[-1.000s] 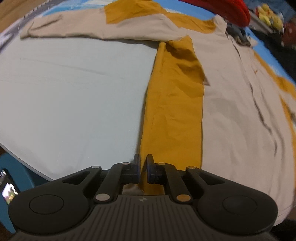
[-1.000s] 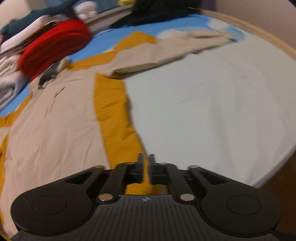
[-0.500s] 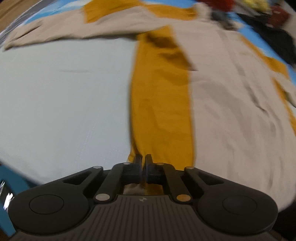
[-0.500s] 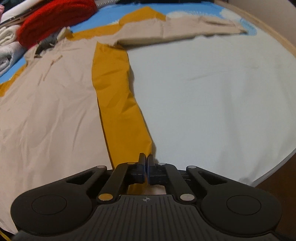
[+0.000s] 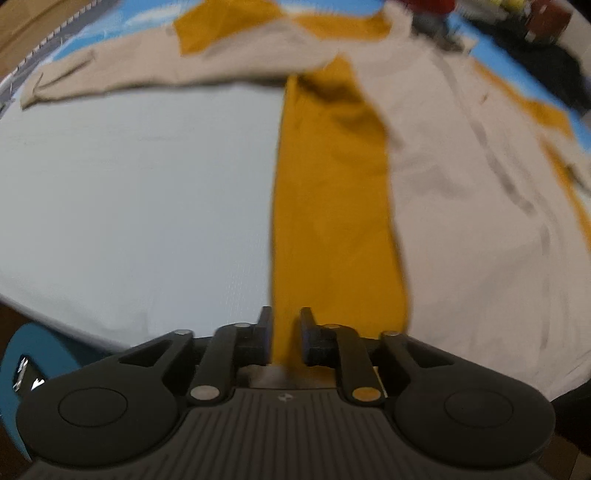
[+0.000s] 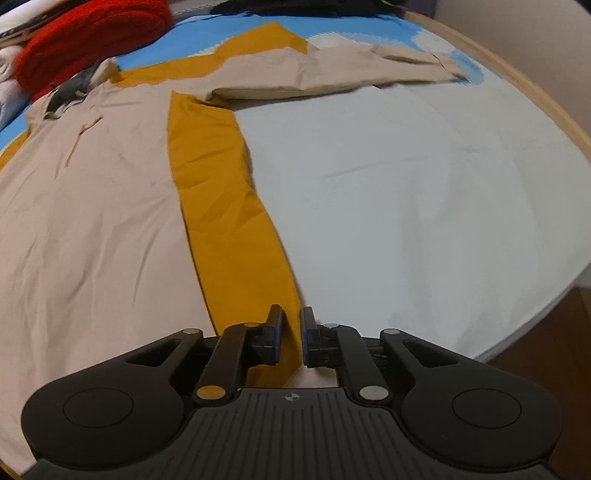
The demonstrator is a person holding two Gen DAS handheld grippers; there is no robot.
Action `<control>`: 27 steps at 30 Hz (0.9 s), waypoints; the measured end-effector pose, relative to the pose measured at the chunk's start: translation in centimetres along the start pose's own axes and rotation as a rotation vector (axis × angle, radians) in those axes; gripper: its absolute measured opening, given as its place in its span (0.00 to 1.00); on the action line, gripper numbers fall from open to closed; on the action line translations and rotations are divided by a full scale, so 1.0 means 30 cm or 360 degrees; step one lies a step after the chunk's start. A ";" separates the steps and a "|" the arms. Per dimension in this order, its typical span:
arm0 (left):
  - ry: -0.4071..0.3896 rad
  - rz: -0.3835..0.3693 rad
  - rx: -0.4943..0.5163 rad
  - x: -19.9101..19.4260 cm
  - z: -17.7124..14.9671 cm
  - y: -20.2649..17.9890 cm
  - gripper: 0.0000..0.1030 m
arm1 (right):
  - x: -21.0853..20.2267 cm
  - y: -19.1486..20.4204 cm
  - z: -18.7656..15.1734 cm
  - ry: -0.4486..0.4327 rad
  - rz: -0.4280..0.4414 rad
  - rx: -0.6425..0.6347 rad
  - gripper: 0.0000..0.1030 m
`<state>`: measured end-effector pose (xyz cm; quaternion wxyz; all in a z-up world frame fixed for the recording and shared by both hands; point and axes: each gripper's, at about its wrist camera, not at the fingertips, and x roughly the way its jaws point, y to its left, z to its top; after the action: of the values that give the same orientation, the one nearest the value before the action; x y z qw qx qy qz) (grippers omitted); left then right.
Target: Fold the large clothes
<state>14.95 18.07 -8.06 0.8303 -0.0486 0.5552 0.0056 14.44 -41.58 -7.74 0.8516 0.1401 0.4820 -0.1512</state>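
A large beige and mustard long-sleeved shirt lies spread flat on the pale sheet, seen in the left wrist view and the right wrist view. Its sleeves stretch out sideways. My left gripper stands slightly open over the hem end of one mustard side panel, the cloth edge lying between the jaws. My right gripper stands slightly open over the hem end of the other mustard panel.
The pale sheet covers the bed, with a blue patterned cover at the far end. A red garment and other piled clothes lie beyond the collar. The bed's wooden edge curves on the right.
Both grippers were shut on the shirt's lower corners and have opened a little, letting go of the cloth. The hem now lies flat on the sheet.
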 end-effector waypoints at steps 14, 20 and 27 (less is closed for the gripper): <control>-0.0146 -0.0127 0.0168 0.057 0.068 -0.192 0.50 | -0.093 0.002 -0.044 -0.0199 -0.0084 -0.0118 0.20; -0.0560 -0.0128 0.0144 -0.036 0.121 -0.258 0.67 | -0.422 0.014 -0.058 -0.0969 0.0006 -0.0188 0.20; -0.0907 -0.0147 0.0183 -0.163 0.123 -0.307 0.77 | -0.626 -0.055 -0.071 -0.1226 0.0207 -0.0073 0.33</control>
<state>17.06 9.44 -1.48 0.9535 -0.0231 0.2962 -0.0502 2.95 -39.99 7.26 0.9809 0.0843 0.1204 -0.1275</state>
